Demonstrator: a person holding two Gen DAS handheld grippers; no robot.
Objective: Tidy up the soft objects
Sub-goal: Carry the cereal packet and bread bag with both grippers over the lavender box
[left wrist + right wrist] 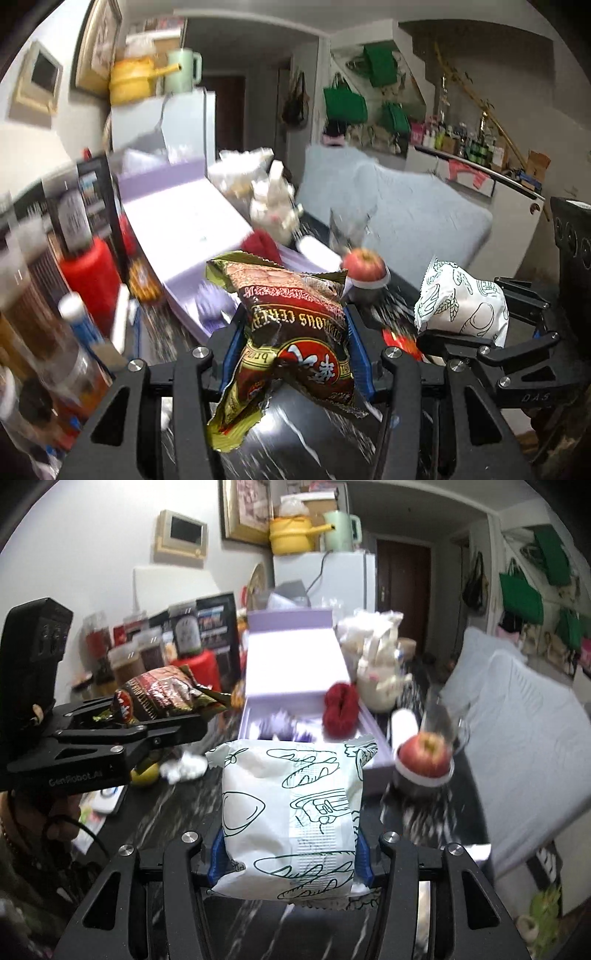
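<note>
A: Nearest to you, your left gripper (291, 354) is clamped on the red-brown snack packet (291, 325); your right gripper (288, 853) squeezes the white bread pack (291, 819). Both packs hang above the dark marble table (177, 812).

B: So this is the carrying step?

A: I think so. Next, bring them to the open lilac box (295, 664) at twelve o'clock, and avoid the apple (424, 755) at two o'clock.

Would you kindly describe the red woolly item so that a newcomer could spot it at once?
Find the long lilac box lying open on the dark marbled table. At its near right edge sits the red woolly bundle, beside a cream cloth bag. It is the only fuzzy, deep-red lump there; the apple nearby is smooth.
</note>
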